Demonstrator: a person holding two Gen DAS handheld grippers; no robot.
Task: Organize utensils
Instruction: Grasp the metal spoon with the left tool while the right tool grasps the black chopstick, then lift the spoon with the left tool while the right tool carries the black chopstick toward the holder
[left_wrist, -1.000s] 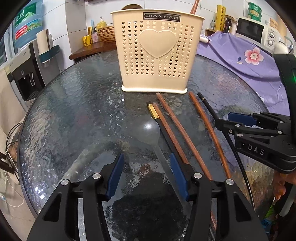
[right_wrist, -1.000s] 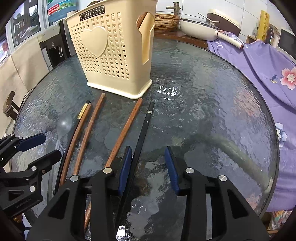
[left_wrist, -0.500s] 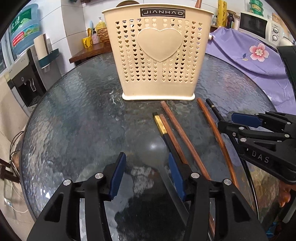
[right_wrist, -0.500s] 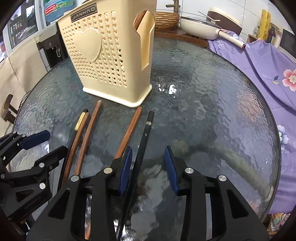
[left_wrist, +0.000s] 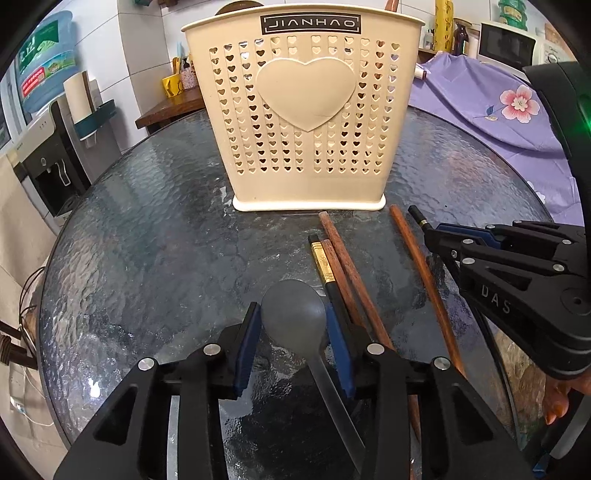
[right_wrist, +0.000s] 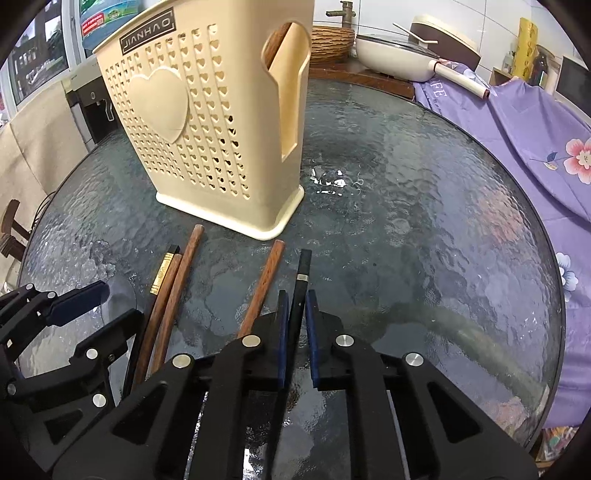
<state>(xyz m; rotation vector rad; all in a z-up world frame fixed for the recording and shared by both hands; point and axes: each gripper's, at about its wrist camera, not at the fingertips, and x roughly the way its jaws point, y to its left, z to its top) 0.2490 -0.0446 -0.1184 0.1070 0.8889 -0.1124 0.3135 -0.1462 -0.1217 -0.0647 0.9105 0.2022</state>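
Observation:
A grey metal spoon (left_wrist: 295, 332) lies on the glass table (left_wrist: 147, 240). My left gripper (left_wrist: 291, 314) straddles its bowl with the jaws closing, both blue pads touching the bowl's sides. My right gripper (right_wrist: 295, 295) is shut on a black chopstick (right_wrist: 303, 266) near its silver-banded end, low at the table. Left of it lie a brown chopstick (right_wrist: 264, 280), two more brown ones (right_wrist: 177, 280) and a black one with a gold band (right_wrist: 162, 273). The cream perforated utensil holder (left_wrist: 306, 110) stands upright just beyond them. The right gripper (left_wrist: 428, 230) shows at the right edge of the left wrist view.
A purple flowered cloth (right_wrist: 517, 140) covers the surface right of the table. A white pan (right_wrist: 399, 55) and a woven basket (right_wrist: 332, 40) sit on a wooden counter behind. A water dispenser (left_wrist: 48, 158) stands at the left.
Both grippers moved forward toward the holder. The left jaws narrowed until they met the spoon's bowl. The right jaws shut on the black chopstick.

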